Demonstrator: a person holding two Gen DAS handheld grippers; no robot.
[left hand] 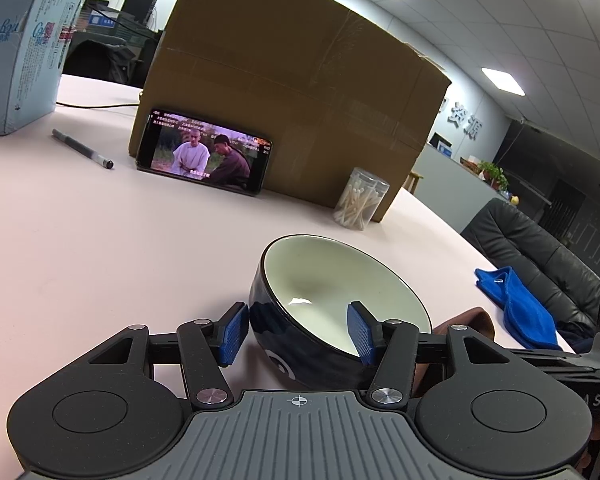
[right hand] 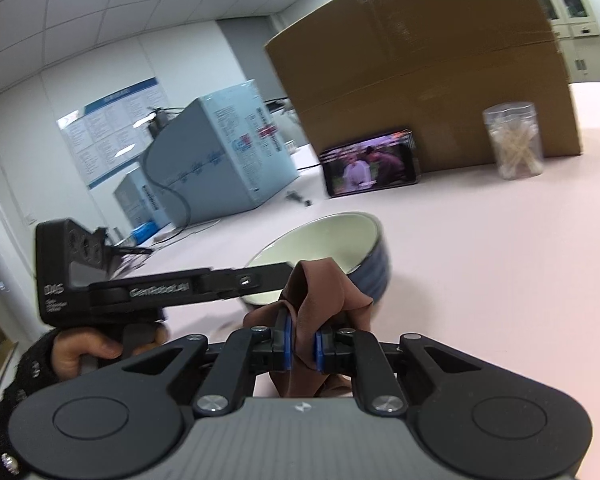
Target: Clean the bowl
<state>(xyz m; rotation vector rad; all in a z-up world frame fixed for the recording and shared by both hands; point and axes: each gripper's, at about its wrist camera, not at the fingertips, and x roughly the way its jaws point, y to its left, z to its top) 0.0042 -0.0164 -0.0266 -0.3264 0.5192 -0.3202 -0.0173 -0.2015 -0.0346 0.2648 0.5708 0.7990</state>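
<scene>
A dark blue bowl [left hand: 300,332] with a pale inside stands tilted on the pink table [left hand: 100,240]. My left gripper [left hand: 298,332] is open with its jaws astride the bowl's near wall, one pad outside, one pad inside; I cannot tell if they touch it. In the right wrist view the bowl [right hand: 340,240] is just ahead, with the left gripper's body across its near rim. My right gripper [right hand: 302,346] is shut on a brown cloth [right hand: 320,292] that bunches up in front of the bowl. The brown cloth [left hand: 472,320] peeks out behind the bowl in the left wrist view.
A large cardboard box [left hand: 300,100] stands behind, with a phone [left hand: 204,152] playing video leaning on it. A clear jar of cotton swabs [left hand: 360,198] stands by the box corner. A pen [left hand: 82,148], a light blue carton [left hand: 20,40] and a blue cloth [left hand: 520,308] lie around.
</scene>
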